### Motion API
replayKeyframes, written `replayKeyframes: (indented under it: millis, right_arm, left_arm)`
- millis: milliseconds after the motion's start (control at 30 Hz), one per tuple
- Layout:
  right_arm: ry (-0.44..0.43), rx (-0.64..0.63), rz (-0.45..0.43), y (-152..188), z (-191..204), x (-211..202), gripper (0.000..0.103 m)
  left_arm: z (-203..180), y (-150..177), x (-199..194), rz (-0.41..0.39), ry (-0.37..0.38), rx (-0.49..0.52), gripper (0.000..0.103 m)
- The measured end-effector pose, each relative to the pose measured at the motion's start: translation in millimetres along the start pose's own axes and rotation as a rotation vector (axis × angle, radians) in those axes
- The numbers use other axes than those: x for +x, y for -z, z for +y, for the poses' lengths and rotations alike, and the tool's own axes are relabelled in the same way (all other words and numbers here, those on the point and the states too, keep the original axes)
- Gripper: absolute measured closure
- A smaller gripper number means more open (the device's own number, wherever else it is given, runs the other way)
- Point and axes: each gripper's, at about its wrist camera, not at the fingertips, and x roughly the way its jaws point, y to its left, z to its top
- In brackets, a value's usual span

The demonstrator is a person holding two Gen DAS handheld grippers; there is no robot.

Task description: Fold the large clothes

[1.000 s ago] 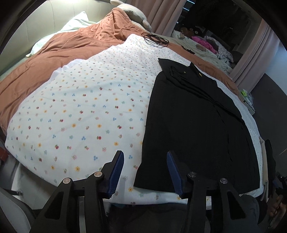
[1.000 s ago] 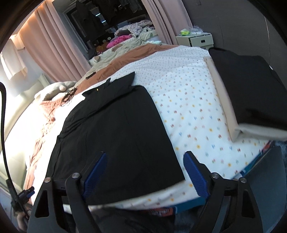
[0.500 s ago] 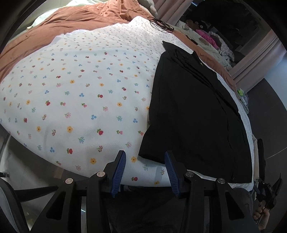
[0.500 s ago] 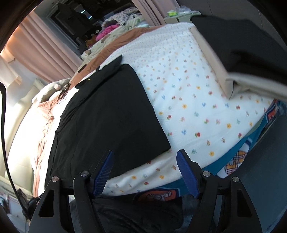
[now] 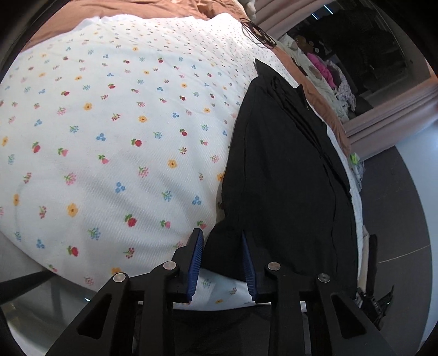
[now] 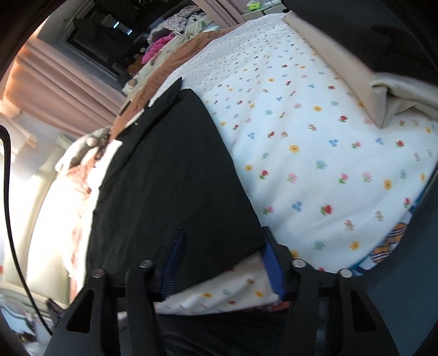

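A large black garment [image 5: 287, 178] lies flat on the flowered sheet, its collar end far from me and its hem at the bed's near edge. My left gripper [image 5: 221, 238] straddles the hem's left corner. Its jaws are closing and black cloth lies between the blue pads [image 5: 195, 260], which do not visibly press it. In the right wrist view the same garment [image 6: 169, 169] fills the left half. My right gripper [image 6: 223, 238] straddles the hem's right corner. Its jaws are also closing, still wide, with cloth and some sheet between them.
The white flowered sheet [image 5: 109, 137] covers the bed over a brown duvet [image 5: 169, 8]. A coiled cable [image 5: 258, 31] lies at the far end. A folded beige and black stack [image 6: 383, 90] sits on the bed's right side. Curtains [image 6: 63, 90] and heaped clothes [image 6: 164, 46] are beyond, with dark floor [image 5: 397, 219] alongside.
Both grippers have sunk toward the bed's near edge and rolled. Their jaws have narrowed, and the garment's two hem corners now lie between them.
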Motion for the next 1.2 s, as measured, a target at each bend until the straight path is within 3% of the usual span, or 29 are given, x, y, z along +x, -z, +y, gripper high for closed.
replayKeyframes:
  millis: [33,133,200,300,333,367,567,1200]
  right_arm:
    - [-0.032,0.021,0.003,-0.7,-2.1,2.5,0.064]
    - [-0.098,0.071,0.018,0.9,-5.5,13.4,0.075]
    - [-0.117,0.078,0.015,3.3,-3.8,19.0,0.080]
    - [-0.131,0.094,0.003,2.7,-2.2,19.7,0.096]
    - [-0.141,0.096,-0.014,2.1,-1.3,16.3,0.098]
    - [-0.156,0.090,-0.030,1.4,1.2,11.9,0.098]
    - [-0.183,0.061,-0.083,-5.6,22.3,-13.7,0.099]
    - [-0.378,-0.120,-0.275,-13.3,124.8,-156.3,0.099]
  left_arm:
    - [1.2,-1.7,0.3,-0.001,0.019,-0.014,0.073]
    - [4.5,-4.5,2.6,-0.015,0.063,-0.043,0.073]
    - [4.3,-5.0,4.1,-0.022,0.075,-0.055,0.073]
    - [-1.1,-2.8,5.2,-0.011,0.083,-0.037,0.073]
    - [-4.1,-1.2,5.2,-0.008,0.076,-0.021,0.080]
    - [-6.3,0.3,4.9,-0.009,0.051,-0.005,0.087]
    - [-21.0,2.2,-12.6,-0.080,0.021,0.019,0.095]
    - [-91.1,-14.2,-189.2,-0.366,0.231,0.092,0.097]
